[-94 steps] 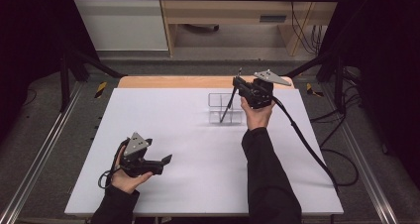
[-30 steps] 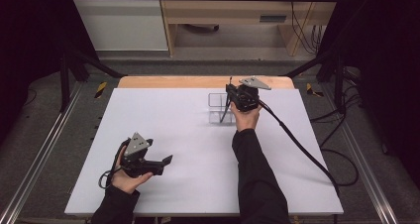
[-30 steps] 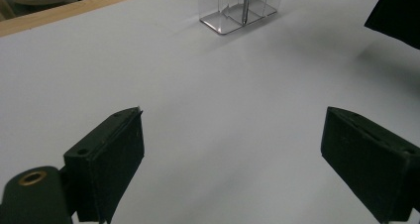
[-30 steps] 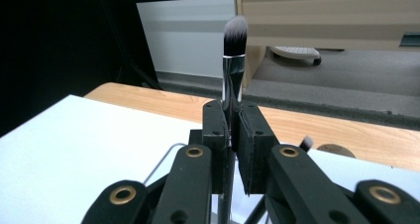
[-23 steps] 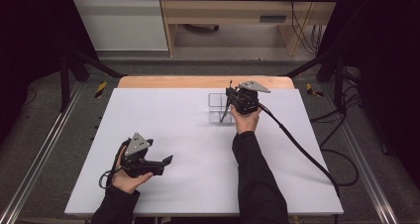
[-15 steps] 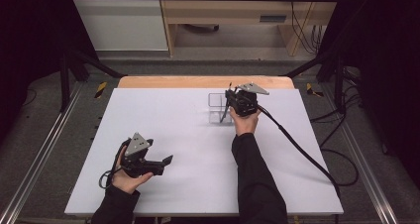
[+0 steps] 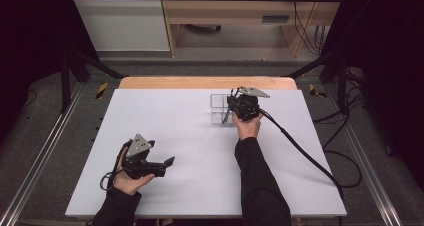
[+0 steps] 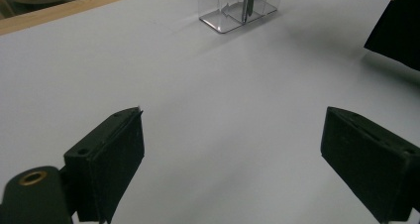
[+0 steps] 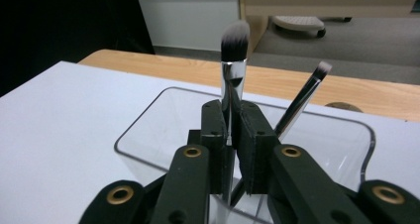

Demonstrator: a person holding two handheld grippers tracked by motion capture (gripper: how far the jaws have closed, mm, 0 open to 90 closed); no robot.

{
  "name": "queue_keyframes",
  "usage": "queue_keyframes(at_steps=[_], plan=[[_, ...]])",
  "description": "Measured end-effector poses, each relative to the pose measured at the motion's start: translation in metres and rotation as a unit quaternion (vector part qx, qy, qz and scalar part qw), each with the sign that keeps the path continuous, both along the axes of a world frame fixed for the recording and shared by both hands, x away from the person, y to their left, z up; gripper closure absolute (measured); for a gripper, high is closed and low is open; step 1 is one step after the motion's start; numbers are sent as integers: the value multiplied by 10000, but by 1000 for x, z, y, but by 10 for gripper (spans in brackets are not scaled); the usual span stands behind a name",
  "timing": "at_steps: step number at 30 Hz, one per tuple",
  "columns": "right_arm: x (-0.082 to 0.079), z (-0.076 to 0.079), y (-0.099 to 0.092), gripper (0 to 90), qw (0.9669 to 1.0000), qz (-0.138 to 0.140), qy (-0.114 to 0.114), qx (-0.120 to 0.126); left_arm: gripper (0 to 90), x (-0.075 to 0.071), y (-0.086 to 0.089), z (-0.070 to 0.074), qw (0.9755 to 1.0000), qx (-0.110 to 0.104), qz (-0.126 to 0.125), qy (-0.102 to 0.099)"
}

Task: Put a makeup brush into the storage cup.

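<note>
My right gripper (image 9: 232, 117) holds an upright makeup brush (image 9: 233, 80) with a silver ferrule and a dark, white-tipped head. The handle sits between the pads, which still touch it, though the jaws have just been opening slightly. The brush's lower end reaches down into a clear plastic holder (image 9: 148, 115). A thinner brush (image 9: 302, 102) leans inside that holder. In the high view the right gripper (image 7: 231, 111) hangs over the holder (image 7: 218, 103) at the far middle of the table. My left gripper (image 7: 167, 162) rests open near the front left, its jaws (image 8: 233, 169) wide apart with nothing between them.
The white table top (image 7: 190, 131) has a wooden strip (image 7: 200, 82) along its far edge. The right gripper's cable (image 7: 305, 156) trails across the table's right side. Metal rails run along both sides on the floor. The holder (image 8: 237, 16) stands far ahead of the left gripper.
The right hand has come left and a little nearer from the far right, bringing the brush over and down into the clear holder. The left hand has stayed put.
</note>
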State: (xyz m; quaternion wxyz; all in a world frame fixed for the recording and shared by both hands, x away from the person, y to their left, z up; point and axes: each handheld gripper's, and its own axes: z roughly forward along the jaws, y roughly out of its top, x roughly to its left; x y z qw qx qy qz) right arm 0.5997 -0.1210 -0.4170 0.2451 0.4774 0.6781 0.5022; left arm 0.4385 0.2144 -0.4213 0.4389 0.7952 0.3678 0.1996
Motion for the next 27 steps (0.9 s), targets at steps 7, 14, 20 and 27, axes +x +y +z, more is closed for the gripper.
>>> queue_keyframes(at_steps=[7,14,20,27], plan=[[-12,3,-5,655,9999,101,11,55,90,0,1,0,10000,-15,21,4],[-30,8,-16,473,9995,298,-88,80,90,0,1,0,10000,-5,26,-2],[-48,11,-23,301,9983,566,-136,30,89,1,2,0,10000,-45,51,9],[-70,21,-33,150,9972,720,-170,120,88,1,2,0,10000,-63,54,4]])
